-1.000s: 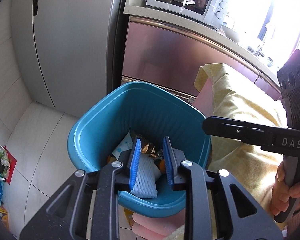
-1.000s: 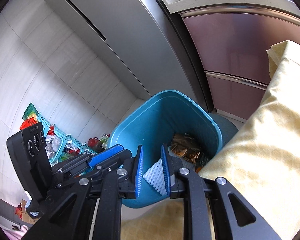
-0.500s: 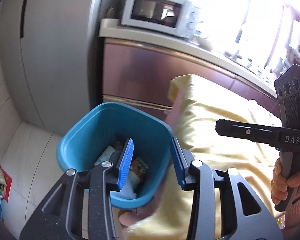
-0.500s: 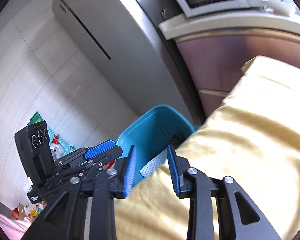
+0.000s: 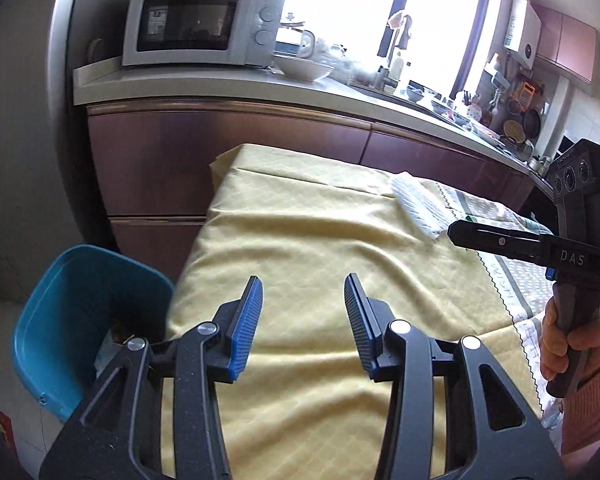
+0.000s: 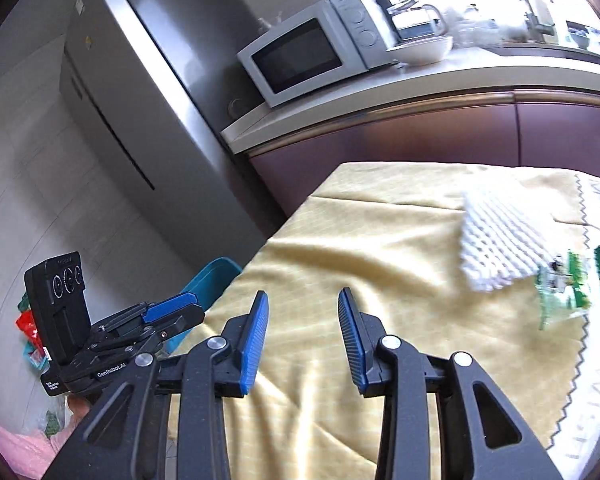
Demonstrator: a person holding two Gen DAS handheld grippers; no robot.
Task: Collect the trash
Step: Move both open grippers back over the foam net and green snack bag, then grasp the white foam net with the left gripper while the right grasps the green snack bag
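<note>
A white foam net sleeve lies on the yellow tablecloth at the far right; it also shows in the right wrist view, with a clear and green wrapper beside it. The blue bin with trash inside stands on the floor left of the table; its rim shows in the right wrist view. My left gripper is open and empty above the cloth. My right gripper is open and empty above the cloth, left of the foam sleeve.
A kitchen counter with a microwave and a bowl runs behind the table. A steel fridge stands at the left. Coloured clutter lies on the floor by the wall.
Both grippers have risen from the bin and swung right over the table. Both have opened; the foam piece held over the bin is no longer between the fingers.
</note>
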